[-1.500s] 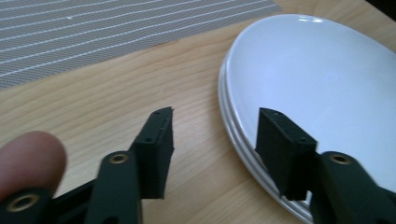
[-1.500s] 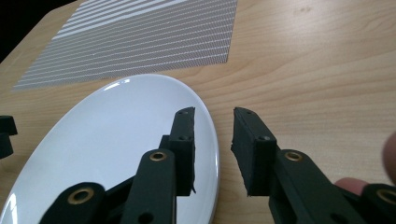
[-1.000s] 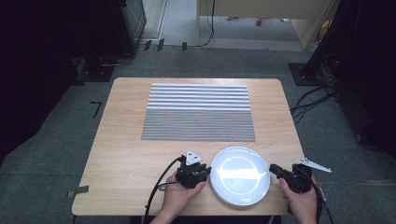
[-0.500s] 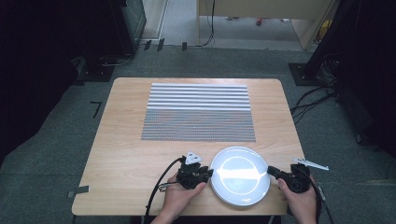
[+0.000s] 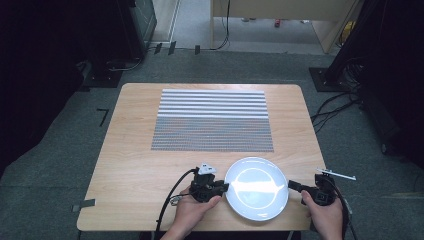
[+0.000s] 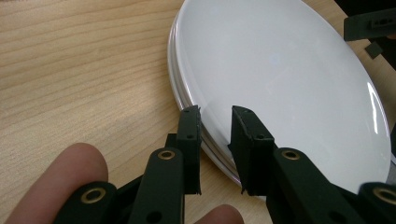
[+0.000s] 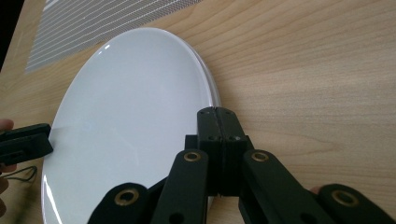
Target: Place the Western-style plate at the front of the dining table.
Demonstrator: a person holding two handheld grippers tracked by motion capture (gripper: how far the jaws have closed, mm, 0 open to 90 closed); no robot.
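Note:
A white plate (image 5: 256, 187) lies on the wooden table (image 5: 132, 160) near its front edge. In the left gripper view the plate (image 6: 289, 84) shows a double rim, as if two were stacked. My left gripper (image 5: 223, 187) is at its left rim. There the left gripper (image 6: 215, 112) is open, with one jaw outside the rim and one above the plate. My right gripper (image 5: 291, 185) points at the plate's right rim. The right gripper (image 7: 217, 111) is shut on nothing, its tips at the edge of the plate (image 7: 130, 116).
A grey striped placemat (image 5: 212, 120) covers the middle and back of the table. Bare wood lies to the left of the plate and along both sides. Black cables trail from both grippers over the front edge.
My right gripper has edged left toward the plate's right rim. The left gripper and the plate have stayed in place.

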